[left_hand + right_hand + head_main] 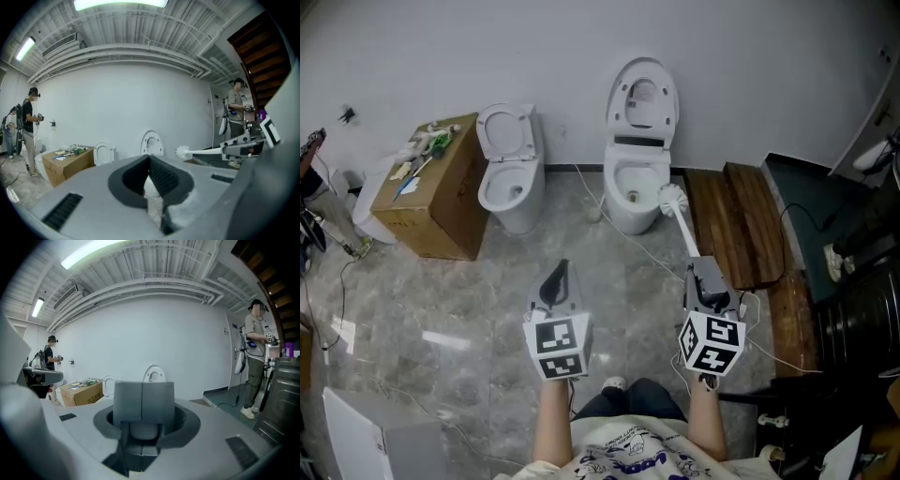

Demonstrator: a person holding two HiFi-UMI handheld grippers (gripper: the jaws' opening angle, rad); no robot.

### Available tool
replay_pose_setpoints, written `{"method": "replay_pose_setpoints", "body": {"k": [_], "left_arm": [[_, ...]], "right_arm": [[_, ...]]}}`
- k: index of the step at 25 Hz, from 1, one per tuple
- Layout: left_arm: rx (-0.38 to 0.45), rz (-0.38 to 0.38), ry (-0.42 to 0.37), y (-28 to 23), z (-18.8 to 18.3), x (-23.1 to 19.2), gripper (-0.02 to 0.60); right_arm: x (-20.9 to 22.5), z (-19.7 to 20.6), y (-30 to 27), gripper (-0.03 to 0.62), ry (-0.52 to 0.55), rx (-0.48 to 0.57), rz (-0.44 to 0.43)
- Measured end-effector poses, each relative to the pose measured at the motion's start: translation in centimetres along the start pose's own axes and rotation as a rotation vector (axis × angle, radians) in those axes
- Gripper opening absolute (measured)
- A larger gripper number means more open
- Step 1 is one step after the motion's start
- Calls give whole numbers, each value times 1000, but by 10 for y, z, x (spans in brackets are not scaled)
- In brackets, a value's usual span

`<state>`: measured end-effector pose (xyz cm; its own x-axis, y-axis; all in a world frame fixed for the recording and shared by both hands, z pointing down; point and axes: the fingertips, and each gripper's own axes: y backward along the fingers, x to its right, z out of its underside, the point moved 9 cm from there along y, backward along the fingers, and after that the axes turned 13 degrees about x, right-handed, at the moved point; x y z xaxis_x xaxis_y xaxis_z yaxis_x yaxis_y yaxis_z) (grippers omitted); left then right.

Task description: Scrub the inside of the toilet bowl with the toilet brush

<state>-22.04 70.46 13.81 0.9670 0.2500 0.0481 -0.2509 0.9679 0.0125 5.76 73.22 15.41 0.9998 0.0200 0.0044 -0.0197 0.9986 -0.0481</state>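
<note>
The lower end of the toilet brush (685,230) handle is swallowed by the right gripper (701,267). In the right gripper view the brush is masked entirely by the closed jaws. Whether the bristle head touches the rim of the toilet (623,216) cannot be told. In both gripper views the bowl is screened by the gripper bodies. The clutter on the cardboard box (441,211) is too small to be named. The person's forearms (551,422) are cut off at the head view's lower edge.
</note>
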Motion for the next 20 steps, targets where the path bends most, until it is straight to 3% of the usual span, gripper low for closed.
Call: {"method": "replay_pose_setpoints", "body": {"k": [12, 20], "left_arm": [[-52, 6, -1, -52, 15, -9, 2], [-68, -24, -14, -130, 25, -4, 2]], "right_arm": [[3, 14, -55, 169, 3, -72, 7], [30, 19, -143, 169, -8, -90, -7]]}}
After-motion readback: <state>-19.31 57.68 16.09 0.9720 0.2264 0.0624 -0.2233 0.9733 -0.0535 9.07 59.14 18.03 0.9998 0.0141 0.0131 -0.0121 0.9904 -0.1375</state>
